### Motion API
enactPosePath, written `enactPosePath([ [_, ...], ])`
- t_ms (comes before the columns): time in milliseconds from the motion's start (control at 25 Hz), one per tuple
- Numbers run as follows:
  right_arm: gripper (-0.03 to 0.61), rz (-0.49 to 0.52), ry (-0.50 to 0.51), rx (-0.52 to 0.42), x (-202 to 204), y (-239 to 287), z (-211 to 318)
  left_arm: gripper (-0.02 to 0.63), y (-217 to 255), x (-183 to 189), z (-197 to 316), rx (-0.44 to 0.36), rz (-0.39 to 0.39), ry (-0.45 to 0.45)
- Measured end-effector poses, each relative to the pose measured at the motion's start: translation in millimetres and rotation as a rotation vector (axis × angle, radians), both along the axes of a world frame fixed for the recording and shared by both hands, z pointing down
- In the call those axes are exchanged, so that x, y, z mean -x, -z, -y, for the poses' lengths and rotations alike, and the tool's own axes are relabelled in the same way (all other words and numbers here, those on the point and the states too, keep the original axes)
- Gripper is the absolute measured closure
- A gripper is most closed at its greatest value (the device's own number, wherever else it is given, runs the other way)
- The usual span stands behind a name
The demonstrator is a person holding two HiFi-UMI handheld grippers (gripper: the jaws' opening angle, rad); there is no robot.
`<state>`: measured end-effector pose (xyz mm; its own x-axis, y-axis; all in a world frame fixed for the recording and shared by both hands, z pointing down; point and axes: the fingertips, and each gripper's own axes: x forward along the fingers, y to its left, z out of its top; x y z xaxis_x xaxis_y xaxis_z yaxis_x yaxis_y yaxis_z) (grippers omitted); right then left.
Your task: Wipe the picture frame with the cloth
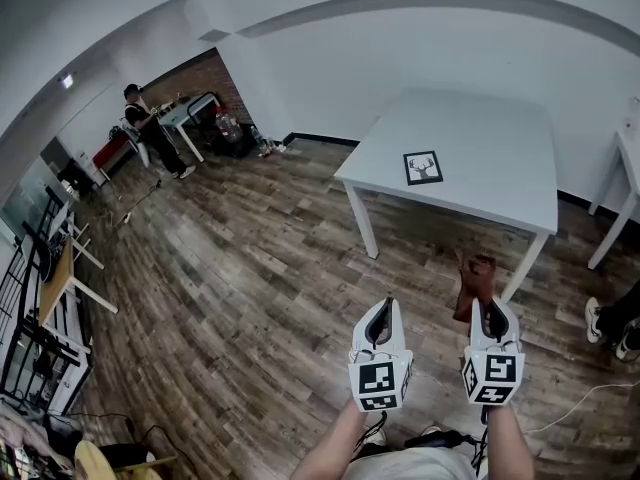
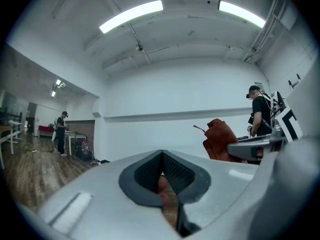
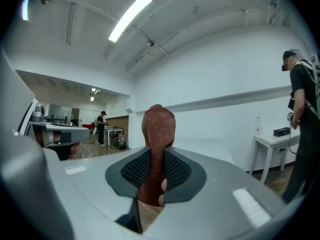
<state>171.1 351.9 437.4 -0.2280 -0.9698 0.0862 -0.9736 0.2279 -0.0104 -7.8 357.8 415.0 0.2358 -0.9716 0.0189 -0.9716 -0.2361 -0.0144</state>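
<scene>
We hold the left gripper [image 1: 382, 306] and right gripper [image 1: 489, 306] side by side, low in front of us above the floor [image 1: 250, 298]. A cloth [image 1: 474, 284] stands up between the right gripper's jaws. Ahead and slightly right is a table [image 1: 500, 183], with the frame [image 1: 423, 167] lying flat on it near its front left corner. A second table [image 1: 627, 173] sits at the right edge. Far off to the left, behind everything, a person [image 1: 152, 131] stands beside another table [image 1: 190, 113].
</scene>
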Motion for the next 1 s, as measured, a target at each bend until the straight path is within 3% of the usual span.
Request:
enactPosePath([
  [320, 0.489, 0.015, 0.038, 0.010, -32, -9, 18, 0.614, -4, -34, 15, 0.002, -0.009, 0.027],
  [600, 0.489, 0.003, 0.044, 0.032, -39, -15, 47, 0.614, -4, -43, 45, -0.007, -0.014, 0.031],
  [1000, 0.489, -0.043, 0.037, 0.017, -12, -11, 149, 0.614, -8, -16, 155, -0.025, -0.039, -0.003],
])
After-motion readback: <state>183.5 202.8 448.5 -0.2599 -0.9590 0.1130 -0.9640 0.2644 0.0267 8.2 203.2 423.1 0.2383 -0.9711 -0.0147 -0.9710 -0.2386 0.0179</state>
